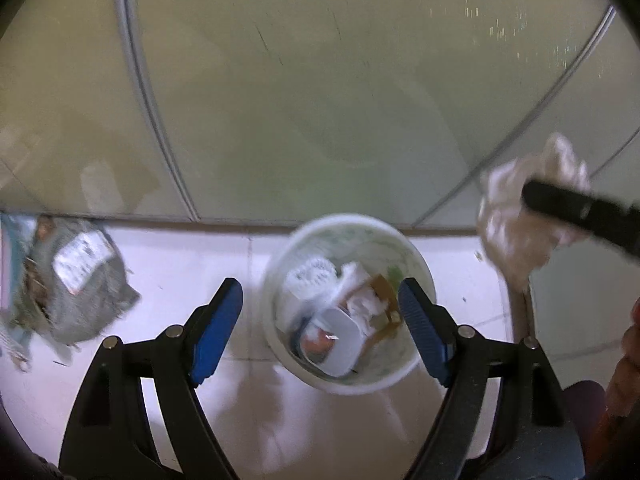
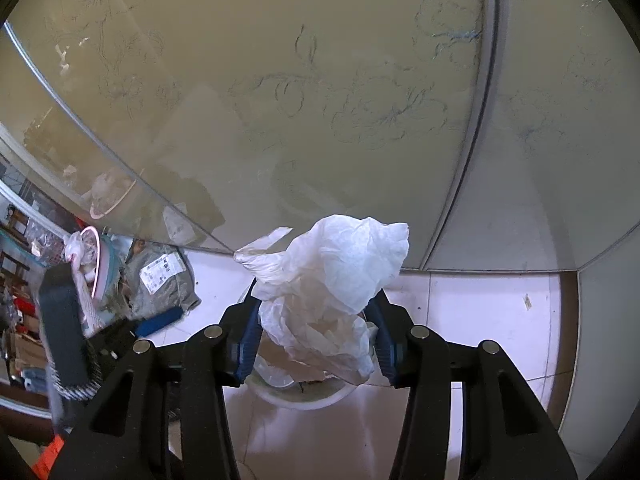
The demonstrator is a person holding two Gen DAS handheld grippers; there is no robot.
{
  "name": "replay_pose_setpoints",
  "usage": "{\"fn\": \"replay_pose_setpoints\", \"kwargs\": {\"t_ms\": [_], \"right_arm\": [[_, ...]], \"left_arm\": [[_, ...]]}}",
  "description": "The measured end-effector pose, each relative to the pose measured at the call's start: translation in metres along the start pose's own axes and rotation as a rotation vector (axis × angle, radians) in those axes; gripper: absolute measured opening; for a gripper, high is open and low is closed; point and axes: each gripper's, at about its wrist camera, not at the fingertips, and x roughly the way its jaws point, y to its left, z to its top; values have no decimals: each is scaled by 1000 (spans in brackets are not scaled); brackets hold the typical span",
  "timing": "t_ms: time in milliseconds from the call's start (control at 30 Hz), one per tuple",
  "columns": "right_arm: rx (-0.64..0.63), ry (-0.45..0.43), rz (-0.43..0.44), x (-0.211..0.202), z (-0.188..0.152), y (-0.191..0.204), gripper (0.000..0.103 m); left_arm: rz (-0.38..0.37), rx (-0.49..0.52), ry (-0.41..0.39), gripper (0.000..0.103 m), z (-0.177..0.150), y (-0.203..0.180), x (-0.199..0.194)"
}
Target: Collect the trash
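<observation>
- The right tool (image 2: 316,332) is clamped on a crumpled white tissue (image 2: 332,288); the wad bulges above and below the blue pads (image 2: 248,340) and hides most of what lies under them.
- In the right wrist view, the rim of a white bucket (image 2: 304,400) shows just below the tissue, at 6 o'clock from it, so the wad hangs over the bucket's edge.
- The left tool (image 1: 320,320) is spread apart and holds nothing; its right blue pad (image 1: 420,328) overlaps the bucket's (image 1: 276,280) right rim, and its left pad stands over bare floor.
- The bucket already holds white paper and a brownish scrap, piled loosely.
- In the left wrist view the tissue (image 1: 516,224) and a black finger of the right tool (image 1: 576,208) sit at 2 o'clock from the bucket, blurred.
- The bucket stands on a pale tiled floor (image 1: 180,264), close to a frosted glass wall (image 2: 320,100) that runs along 12 o'clock; metal strips split the glass into panels.
- Open floor lies at 6 o'clock and 9 o'clock from the bucket.
- A grey plastic bag (image 1: 76,280) with a white label lies at 9 o'clock, well apart from the bucket.
- Beyond the bag, at the left edge of the right wrist view, is a heap of clutter with a pink-rimmed basin (image 2: 98,264).
</observation>
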Motion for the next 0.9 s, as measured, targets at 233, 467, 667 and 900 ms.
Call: {"fn": "replay_pose_setpoints", "kwargs": {"t_ms": [233, 467, 667, 900], "right_arm": [[-52, 66, 54, 16, -4, 12, 66], [-48, 84, 61, 22, -4, 15, 67], [-4, 26, 16, -36, 20, 15, 67], [-57, -138, -69, -191, 66, 51, 67]], "left_arm": [[103, 46, -93, 80, 17, -1, -31], [83, 38, -107, 80, 29, -3, -46], [87, 62, -93, 79, 60, -21, -98], [54, 59, -129, 79, 116, -51, -230]]}}
